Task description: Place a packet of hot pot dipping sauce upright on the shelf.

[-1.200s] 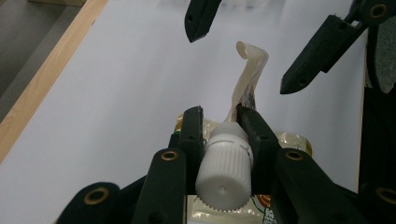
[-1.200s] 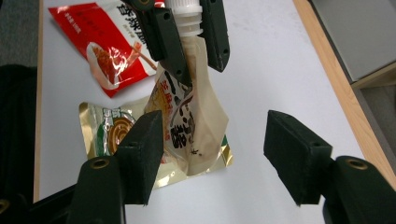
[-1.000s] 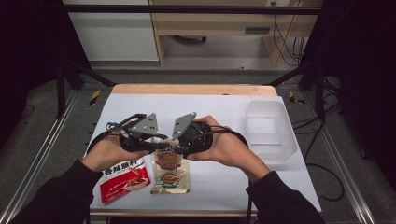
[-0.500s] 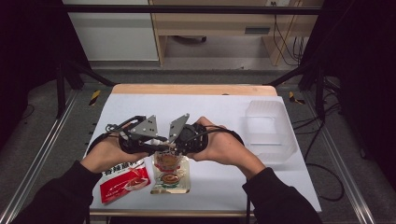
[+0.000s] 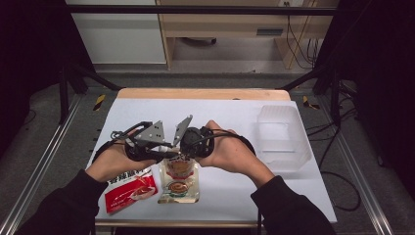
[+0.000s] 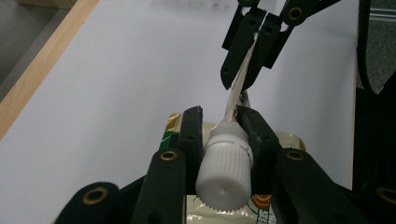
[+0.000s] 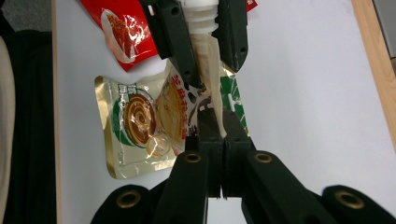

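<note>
**High view: both claws gripping one spouted pouch over a white tabletop**

Lying across the middle of the room, a white table (image 5: 230, 117) with a pale wooden edge at the far side. Standing beyond it, a grey floor, a white cabinet (image 5: 117, 32) and a wooden bench (image 5: 220, 24) with cables trailing at the right. Running along both sides, dark metal rails. Resting at the table's right, well apart from the hands, a clear plastic box (image 5: 281, 139).

Being lifted near the front edge, a gold spouted pouch (image 5: 179, 178), with a red sachet (image 5: 131, 190) lying just beside it to the left. Clamping the pouch's white cap (image 6: 225, 163) from both sides, the left gripper (image 6: 219, 126). Having just been closing, and now pinching the pouch's thin top edge flat, the right gripper (image 7: 215, 119), pressed together just beyond the spout.
</note>
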The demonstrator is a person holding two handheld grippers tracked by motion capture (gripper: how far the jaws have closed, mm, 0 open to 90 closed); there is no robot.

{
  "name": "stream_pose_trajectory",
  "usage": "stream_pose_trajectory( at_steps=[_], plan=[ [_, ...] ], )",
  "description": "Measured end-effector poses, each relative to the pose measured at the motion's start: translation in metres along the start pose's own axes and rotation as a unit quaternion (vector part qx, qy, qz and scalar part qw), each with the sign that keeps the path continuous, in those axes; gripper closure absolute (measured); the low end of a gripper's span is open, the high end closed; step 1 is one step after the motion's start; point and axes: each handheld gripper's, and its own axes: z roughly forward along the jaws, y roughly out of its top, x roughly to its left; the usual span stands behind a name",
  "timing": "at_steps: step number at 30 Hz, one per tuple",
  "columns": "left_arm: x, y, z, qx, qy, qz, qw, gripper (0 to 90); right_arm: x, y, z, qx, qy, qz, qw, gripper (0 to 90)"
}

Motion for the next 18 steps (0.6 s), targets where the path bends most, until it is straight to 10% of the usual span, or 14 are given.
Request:
stream_pose_trajectory(
  at_steps=[18],
  plan=[
    [-0.0048,-0.0028,0.0047,-0.038,0.010,-0.008,0.9992,24.1,-0.0027,0.0020,-0.0048,0.004,0.002,0.013,0.9999,90.0]
  ],
)
